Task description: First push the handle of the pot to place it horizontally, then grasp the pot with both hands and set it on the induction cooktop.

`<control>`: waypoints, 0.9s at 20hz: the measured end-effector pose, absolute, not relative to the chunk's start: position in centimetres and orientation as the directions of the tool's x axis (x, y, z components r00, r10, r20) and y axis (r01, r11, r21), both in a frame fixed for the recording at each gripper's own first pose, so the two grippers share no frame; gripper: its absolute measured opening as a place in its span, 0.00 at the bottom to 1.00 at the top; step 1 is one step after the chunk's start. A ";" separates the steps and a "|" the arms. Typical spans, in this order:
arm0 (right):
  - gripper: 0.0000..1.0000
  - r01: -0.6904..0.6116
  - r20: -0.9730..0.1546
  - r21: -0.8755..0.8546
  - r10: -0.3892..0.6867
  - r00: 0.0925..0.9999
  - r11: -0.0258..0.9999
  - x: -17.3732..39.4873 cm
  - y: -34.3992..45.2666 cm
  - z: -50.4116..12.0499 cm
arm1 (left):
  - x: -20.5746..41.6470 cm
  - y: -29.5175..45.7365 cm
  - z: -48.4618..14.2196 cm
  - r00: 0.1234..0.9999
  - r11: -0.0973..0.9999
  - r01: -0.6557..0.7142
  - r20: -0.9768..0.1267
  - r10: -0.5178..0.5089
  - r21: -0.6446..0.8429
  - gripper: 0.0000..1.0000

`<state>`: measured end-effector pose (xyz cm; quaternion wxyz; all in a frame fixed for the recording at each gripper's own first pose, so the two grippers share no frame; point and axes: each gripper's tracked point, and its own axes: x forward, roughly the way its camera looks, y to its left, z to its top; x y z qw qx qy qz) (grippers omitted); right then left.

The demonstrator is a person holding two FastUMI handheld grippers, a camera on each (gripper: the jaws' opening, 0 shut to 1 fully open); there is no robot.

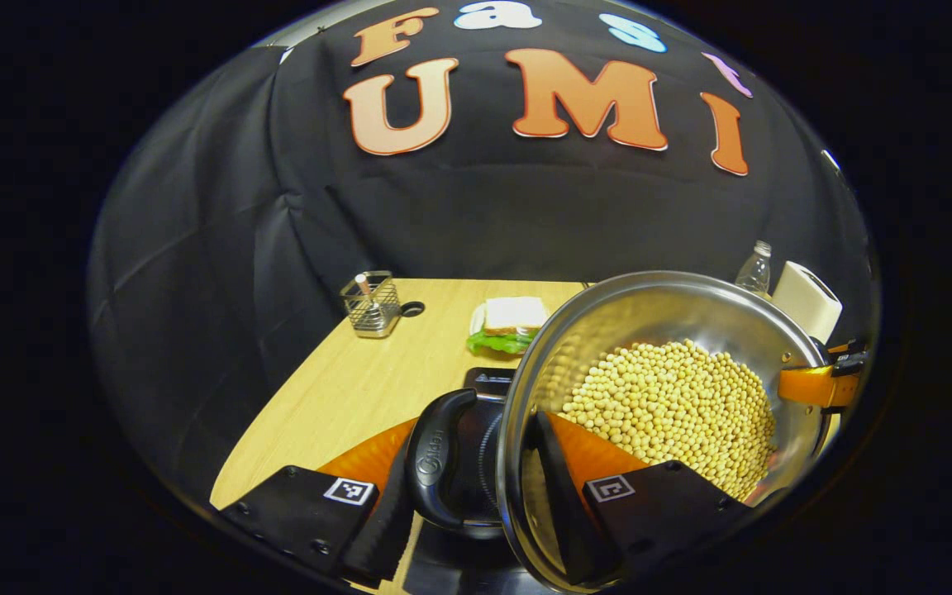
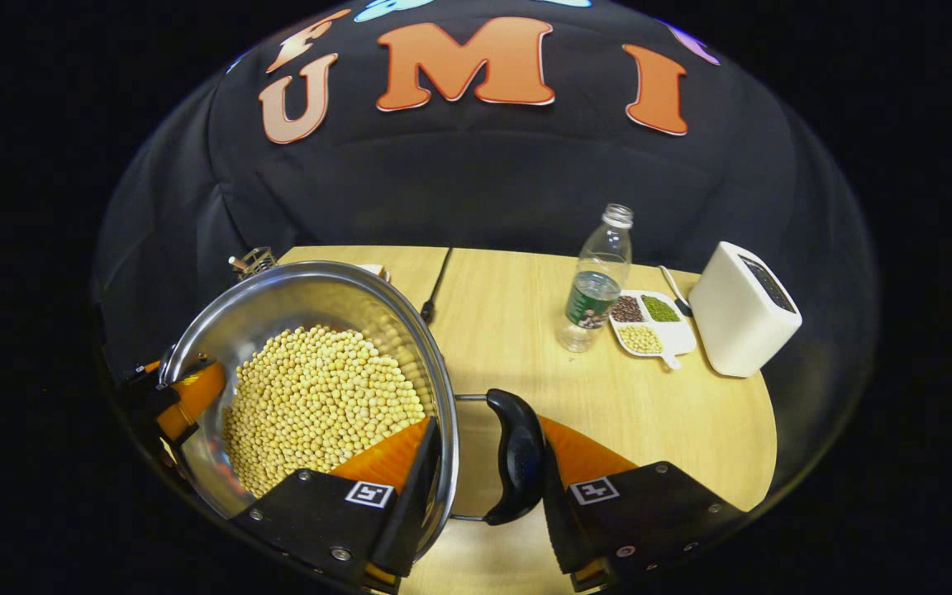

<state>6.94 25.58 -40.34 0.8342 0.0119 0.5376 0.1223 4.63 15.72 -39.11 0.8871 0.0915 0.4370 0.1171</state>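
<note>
Beans (image 2: 319,397) in pot (image 2: 278,289)

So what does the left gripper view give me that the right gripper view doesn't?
Left gripper view: a sandwich on the table's far side, and the black cooktop just beyond the pot's handle.
Right gripper view: a bean tray and a dark cable.
Both: the pot of soybeans, bottle, white box, wire basket and table.
</note>
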 end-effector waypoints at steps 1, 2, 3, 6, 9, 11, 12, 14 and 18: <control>0.63 -0.198 -0.894 0.154 0.222 0.390 0.968 6.9 26.4 -40.3 | 4.3 16.0 -38.3 0.589 0.954 -0.132 -0.753 0.294 0.269 0.78; 0.63 -0.205 -0.893 0.155 0.226 0.390 0.966 6.9 27.1 -40.2 | 4.3 16.0 -37.8 0.588 0.952 -0.138 -0.751 0.299 0.272 0.78; 0.63 -0.211 -0.891 0.155 0.229 0.392 0.965 7.0 27.7 -40.1 | 4.2 15.7 -37.8 0.586 0.951 -0.142 -0.751 0.303 0.273 0.75; 0.63 -0.223 -0.891 0.151 0.230 0.391 0.963 7.1 29.2 -40.2 | 3.8 15.5 -37.8 0.577 0.951 -0.148 -0.758 0.305 0.270 0.75; 0.63 -0.223 -0.892 0.147 0.227 0.390 0.964 7.3 30.2 -40.5 | 3.9 15.1 -39.0 0.576 0.952 -0.147 -0.759 0.303 0.269 0.75; 0.63 -0.229 -0.898 0.142 0.223 0.380 0.963 7.1 30.4 -41.2 | 4.1 14.8 -39.4 0.576 0.954 -0.141 -0.762 0.295 0.263 0.78; 0.63 -0.233 -0.901 0.136 0.218 0.376 0.963 7.2 30.3 -41.5 | 4.3 14.7 -39.7 0.572 0.957 -0.138 -0.768 0.288 0.255 0.79; 0.64 -0.227 -0.904 0.119 0.201 0.379 0.967 7.6 30.3 -42.1 | 4.4 15.2 -40.1 0.558 0.961 -0.137 -0.783 0.274 0.239 0.78; 0.64 -0.228 -0.913 0.108 0.187 0.362 0.968 7.5 30.3 -43.4 | 4.6 15.3 -40.4 0.551 0.964 -0.120 -0.792 0.263 0.236 0.79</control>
